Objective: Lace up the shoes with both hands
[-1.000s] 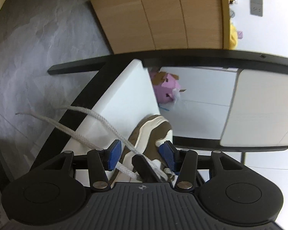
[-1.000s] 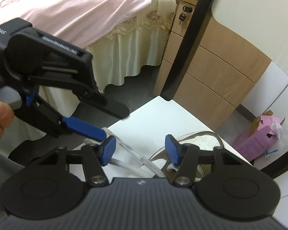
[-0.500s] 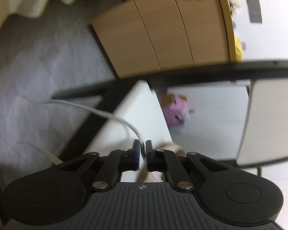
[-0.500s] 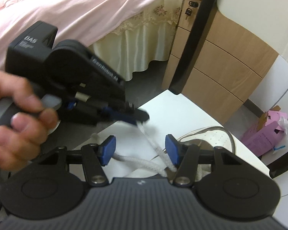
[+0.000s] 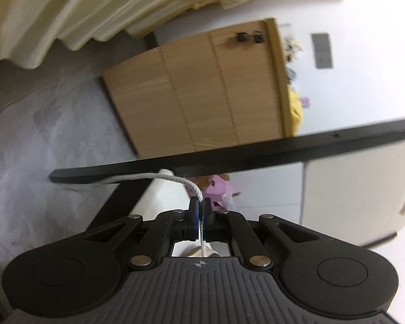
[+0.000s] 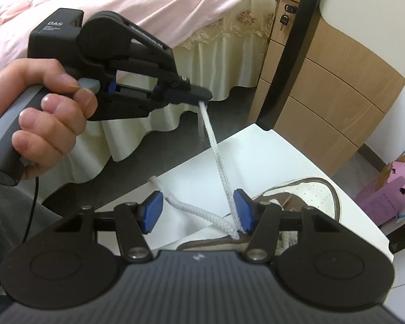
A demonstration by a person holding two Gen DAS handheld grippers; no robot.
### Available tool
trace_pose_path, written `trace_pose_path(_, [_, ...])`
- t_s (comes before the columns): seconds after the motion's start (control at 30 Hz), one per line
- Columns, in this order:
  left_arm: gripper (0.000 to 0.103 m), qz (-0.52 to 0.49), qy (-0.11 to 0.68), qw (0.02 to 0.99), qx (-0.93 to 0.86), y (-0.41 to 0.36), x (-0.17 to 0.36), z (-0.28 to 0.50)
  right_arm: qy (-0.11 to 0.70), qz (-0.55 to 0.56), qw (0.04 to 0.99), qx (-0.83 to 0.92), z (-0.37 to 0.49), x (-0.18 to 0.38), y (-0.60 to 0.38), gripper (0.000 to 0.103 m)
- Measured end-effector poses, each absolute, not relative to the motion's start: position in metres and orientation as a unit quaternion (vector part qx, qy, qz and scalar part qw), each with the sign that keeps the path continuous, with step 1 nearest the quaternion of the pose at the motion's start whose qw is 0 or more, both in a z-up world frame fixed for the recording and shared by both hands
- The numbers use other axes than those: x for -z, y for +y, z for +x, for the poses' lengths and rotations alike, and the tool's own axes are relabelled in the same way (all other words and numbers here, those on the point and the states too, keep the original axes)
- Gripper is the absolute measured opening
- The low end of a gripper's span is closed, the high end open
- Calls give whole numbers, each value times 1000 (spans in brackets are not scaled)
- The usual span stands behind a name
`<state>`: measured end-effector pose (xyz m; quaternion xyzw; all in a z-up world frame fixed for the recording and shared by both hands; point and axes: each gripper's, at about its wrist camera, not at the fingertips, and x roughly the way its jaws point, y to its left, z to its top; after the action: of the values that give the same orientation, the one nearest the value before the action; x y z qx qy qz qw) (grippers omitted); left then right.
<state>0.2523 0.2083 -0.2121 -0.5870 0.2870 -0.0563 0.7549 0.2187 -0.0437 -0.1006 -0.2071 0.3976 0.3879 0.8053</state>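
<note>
Left wrist view: left gripper point(image 5: 199, 217) now clamped on the white lace point(image 5: 172, 179), jaws having gone from apart to pinched together; lace arcs off toward 10 o'clock across the black frame bar point(image 5: 229, 159). Means one strand secured, ready for pulling taut. Shoe almost wholly hidden under the gripper body; picture blurred. Right wrist view: right gripper point(image 6: 198, 212) with jaws apart, gripping nothing, hovering over the brown-and-white shoe point(image 6: 305, 191) on the white bench point(image 6: 256, 151); lace rising taut toward 11 o'clock to the left gripper, held by a hand point(image 6: 40, 108). Eyelets hidden behind the gripper; second strand's end cut off.
</note>
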Motion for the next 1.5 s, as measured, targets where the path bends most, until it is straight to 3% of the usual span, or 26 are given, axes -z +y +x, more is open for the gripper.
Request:
trace_pose_path(0.27, [3, -540, 276, 780, 154, 186, 188, 255, 332, -126, 864, -356, 228, 81, -48, 56])
trace_pose_path(0.4, [3, -531, 280, 778, 184, 177, 185, 257, 308, -113, 876, -353, 229, 77, -41, 39])
trace_pose_path(0.5, [3, -540, 278, 774, 180, 180, 186, 256, 305, -100, 880, -349, 228, 75, -39, 9])
trace_pose_path(0.53, [3, -552, 278, 766, 178, 183, 188, 256, 306, -94, 881, -349, 228, 74, -39, 4])
trace_pose_path(0.9, [3, -620, 251, 731, 132, 210, 202, 252, 315, -112, 843, -421, 202, 66, -34, 4])
trace_pose_path(1.17, [3, -610, 244, 749, 91, 232, 197, 242, 374, -156, 813, -418, 200, 81, -40, 4])
trace_pose_path(1.27, [3, -591, 244, 762, 103, 227, 190, 242, 370, -140, 826, -401, 206, 79, -48, 12])
trace_pose_path(1.33, [3, -575, 248, 771, 114, 220, 186, 244, 360, -120, 835, -398, 210, 73, -52, 56])
trace_pose_path(1.37, [3, -568, 252, 775, 120, 216, 184, 245, 350, -108, 841, -397, 210, 69, -54, 63])
trace_pose_path(1.5, [3, -540, 265, 784, 154, 199, 177, 248, 330, -66, 857, -390, 214, 62, -55, 63])
